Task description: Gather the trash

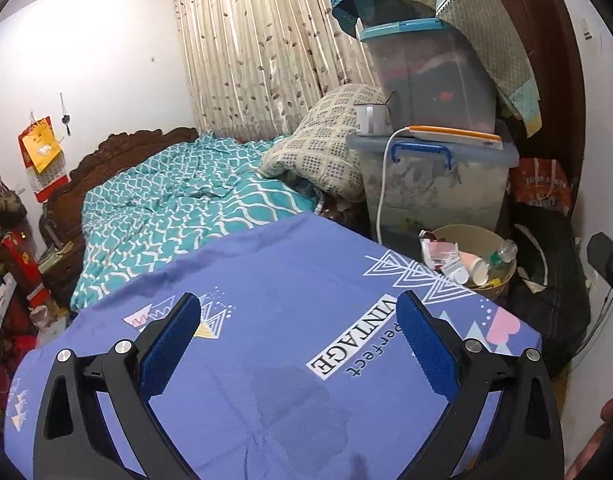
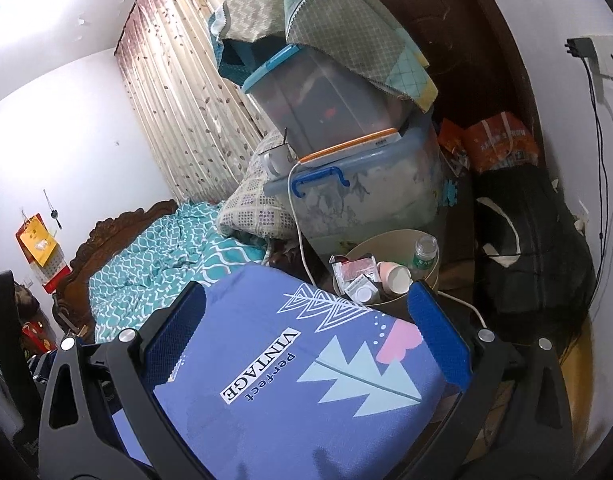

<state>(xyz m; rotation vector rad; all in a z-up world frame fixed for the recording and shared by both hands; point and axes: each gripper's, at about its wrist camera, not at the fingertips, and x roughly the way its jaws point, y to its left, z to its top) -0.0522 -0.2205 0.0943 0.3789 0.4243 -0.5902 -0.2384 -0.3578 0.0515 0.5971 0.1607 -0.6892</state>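
Observation:
A round beige trash bin (image 1: 502,280) stands on the floor beyond the far right corner of a table under a purple cloth (image 1: 266,288). It holds a paper cup (image 1: 476,266), a plastic bottle (image 1: 504,254), small cartons and wrappers. It also shows in the right wrist view (image 2: 390,240), with the cup (image 2: 396,278) and bottle (image 2: 424,252). My left gripper (image 1: 300,312) is open and empty above the cloth. My right gripper (image 2: 310,300) is open and empty above the cloth's far right corner, just short of the bin.
Stacked clear storage boxes (image 1: 434,176) stand behind the bin, with a white cable (image 1: 382,188) hanging down. A black bag (image 1: 546,272) lies right of the bin. A bed with a teal quilt (image 1: 178,208) lies to the left. A cluttered shelf (image 1: 10,272) is at far left.

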